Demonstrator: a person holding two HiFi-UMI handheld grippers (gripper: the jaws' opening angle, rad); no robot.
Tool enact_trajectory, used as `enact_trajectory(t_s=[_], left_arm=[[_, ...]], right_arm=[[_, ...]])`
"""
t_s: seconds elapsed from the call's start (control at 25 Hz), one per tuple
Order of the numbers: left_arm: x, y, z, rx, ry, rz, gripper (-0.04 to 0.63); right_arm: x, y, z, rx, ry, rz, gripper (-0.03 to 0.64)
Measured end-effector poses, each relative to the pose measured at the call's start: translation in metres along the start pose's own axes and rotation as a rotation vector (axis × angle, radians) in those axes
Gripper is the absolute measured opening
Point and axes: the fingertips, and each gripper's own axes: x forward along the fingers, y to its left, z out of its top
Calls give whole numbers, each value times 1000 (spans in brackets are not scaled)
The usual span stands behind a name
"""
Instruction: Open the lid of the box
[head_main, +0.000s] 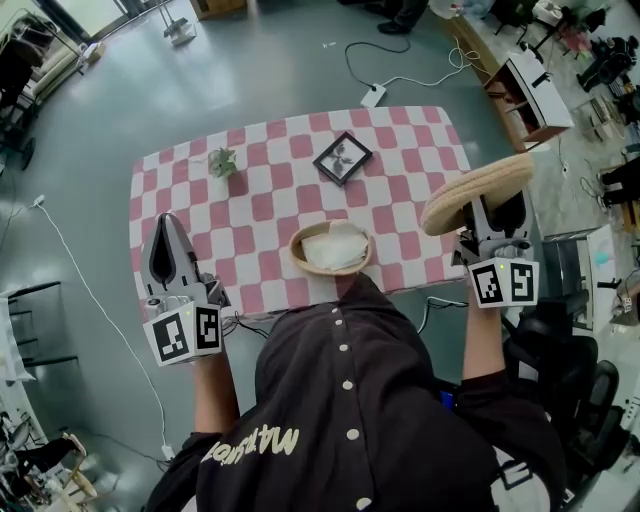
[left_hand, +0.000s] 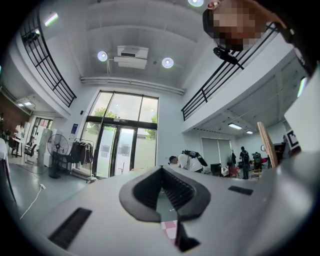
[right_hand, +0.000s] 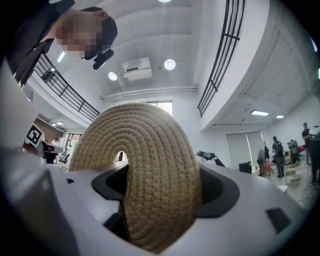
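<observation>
A round woven box (head_main: 296, 256) stands open near the front edge of the checkered table (head_main: 400, 140), with white cloth (head_main: 333, 247) showing inside it. Its coiled rope lid (head_main: 478, 190) is lifted off and hangs tilted in the air past the table's right front corner. My right gripper (head_main: 492, 222) is shut on that lid (right_hand: 150, 165), which stands on edge between the jaws and fills the right gripper view (right_hand: 160, 200). My left gripper (head_main: 168, 222) hovers at the table's left front corner, shut and holding nothing; in the left gripper view (left_hand: 161, 171) its tips meet.
A black picture frame (head_main: 342, 158) lies at the table's back middle and a small potted plant (head_main: 223, 163) at the back left. A power strip and cable (head_main: 373, 96) lie on the floor behind. A black chair (head_main: 560, 345) stands at the right.
</observation>
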Motion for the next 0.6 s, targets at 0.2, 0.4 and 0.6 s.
enact_trajectory(t_s=[0.2,0.4,0.6], left_arm=[[-3,9,-1,13,4,20,11],[-5,16,1,19,3,41,11],[-5,14,0,17,1,39,11]], right_arm=[[-2,-8,2,-4,-13,-13,388],[-5,-14,0,-5,-6,-30,388],[-6,-14,-2,-4,0,-33,388]])
